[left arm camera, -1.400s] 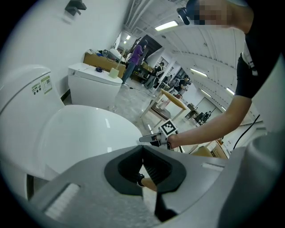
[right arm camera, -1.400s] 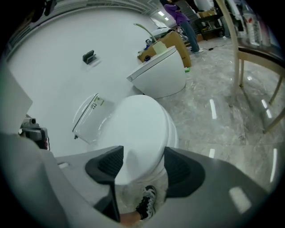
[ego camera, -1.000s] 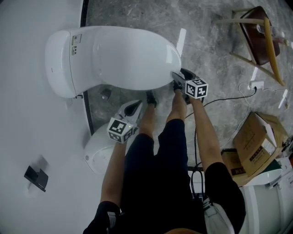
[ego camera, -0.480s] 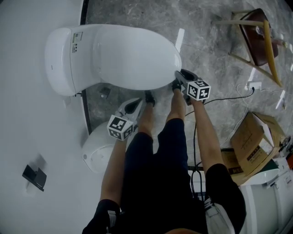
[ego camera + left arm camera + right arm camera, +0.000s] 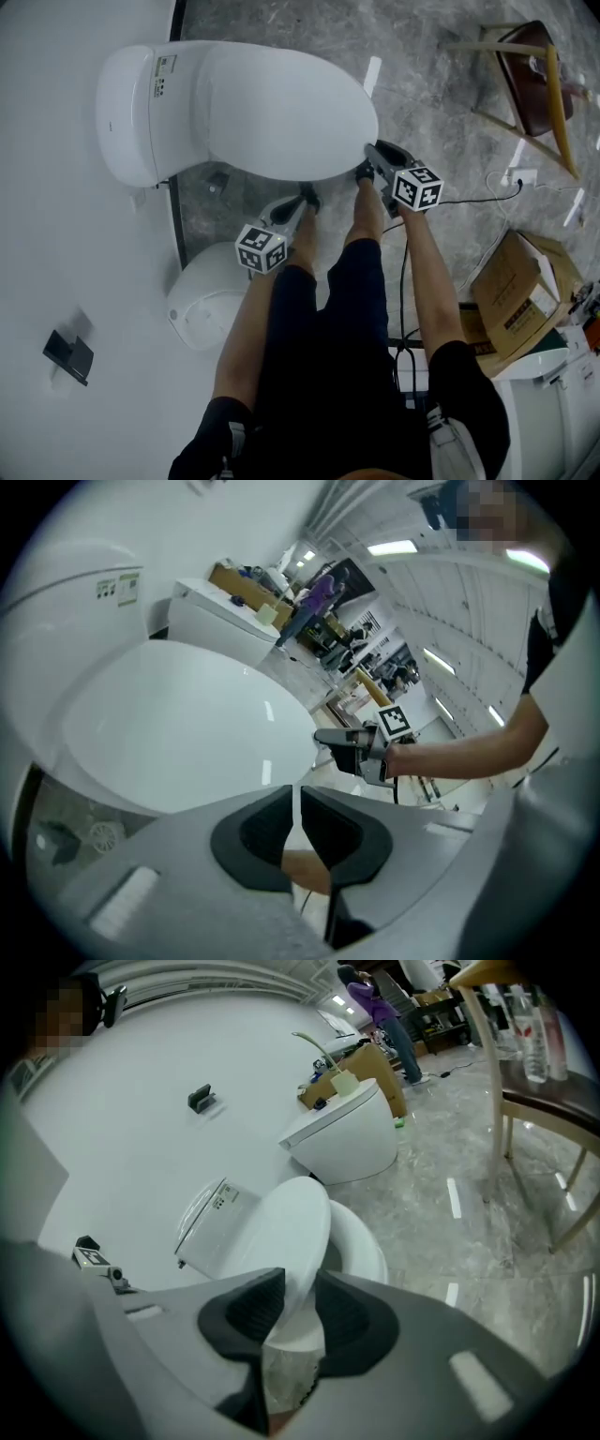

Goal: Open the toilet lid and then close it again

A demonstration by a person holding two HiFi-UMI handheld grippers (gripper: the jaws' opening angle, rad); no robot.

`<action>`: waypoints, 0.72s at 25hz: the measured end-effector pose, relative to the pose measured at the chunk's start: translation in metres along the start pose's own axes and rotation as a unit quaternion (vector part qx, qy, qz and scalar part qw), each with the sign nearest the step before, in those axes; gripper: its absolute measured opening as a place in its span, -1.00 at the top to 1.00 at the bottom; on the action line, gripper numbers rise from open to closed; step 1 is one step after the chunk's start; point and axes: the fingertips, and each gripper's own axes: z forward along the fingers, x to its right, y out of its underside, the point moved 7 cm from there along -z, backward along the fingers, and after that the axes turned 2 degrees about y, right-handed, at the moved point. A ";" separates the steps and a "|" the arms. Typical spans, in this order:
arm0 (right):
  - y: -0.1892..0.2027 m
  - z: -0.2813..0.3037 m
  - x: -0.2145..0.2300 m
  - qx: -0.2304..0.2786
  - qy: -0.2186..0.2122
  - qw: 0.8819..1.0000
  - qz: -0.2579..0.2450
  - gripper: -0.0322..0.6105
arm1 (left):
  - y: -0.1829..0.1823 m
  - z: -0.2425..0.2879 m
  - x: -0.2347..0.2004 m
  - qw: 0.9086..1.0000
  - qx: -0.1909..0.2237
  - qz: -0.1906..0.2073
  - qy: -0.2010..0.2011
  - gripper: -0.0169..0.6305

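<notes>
The person stands right over the white ceramic toilet [image 5: 127, 112], which is set against the pale wall. The right claw [image 5: 300, 1288] has just been closing and now pinches the front edge of the white oval toilet lid [image 5: 281, 112], the rim caught between its two dark pads. In the right gripper view the lid tilts up off the seat, with the bowl's rim [image 5: 367, 1246] showing beneath it. From above it looks only partly raised, though that angle is poor for judging. The left claw [image 5: 296, 799] hangs lower by the person's left leg, jaws drawn together with nothing in them, apart from the lid. A second white toilet [image 5: 202, 305] sits on the grey marbled floor [image 5: 422, 84] near the person's left side. A wooden chair [image 5: 530, 80] and a brown cardboard box [image 5: 520, 295] stand well off to the right
</notes>
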 end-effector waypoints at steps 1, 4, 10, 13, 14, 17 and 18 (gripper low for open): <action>-0.001 -0.002 -0.003 0.000 -0.001 1.000 -0.006 0.57 | 0.004 0.004 -0.002 1.000 0.008 -0.027 0.003 0.91; -0.005 -0.004 -0.012 0.003 -0.007 1.000 -0.014 0.57 | 0.013 0.012 -0.009 0.994 0.034 -0.107 0.003 0.91; -0.011 -0.013 -0.023 0.010 -0.022 1.000 -0.018 0.57 | 0.035 0.029 -0.020 0.973 0.066 -0.219 0.000 0.46; -0.014 -0.015 -0.025 0.012 -0.024 0.999 -0.023 0.58 | 0.041 0.036 -0.031 0.943 0.114 -0.314 0.001 0.39; -0.015 -0.015 -0.026 0.012 -0.025 0.999 -0.026 0.58 | 0.042 0.038 -0.032 0.930 0.129 -0.345 0.005 0.37; -0.017 -0.016 -0.031 0.013 -0.032 0.999 -0.032 0.58 | 0.042 0.047 -0.033 0.912 0.135 -0.387 0.016 0.29; -0.018 -0.017 -0.033 0.014 -0.034 0.999 -0.032 0.58 | 0.042 0.050 -0.032 0.911 0.130 -0.391 0.019 0.26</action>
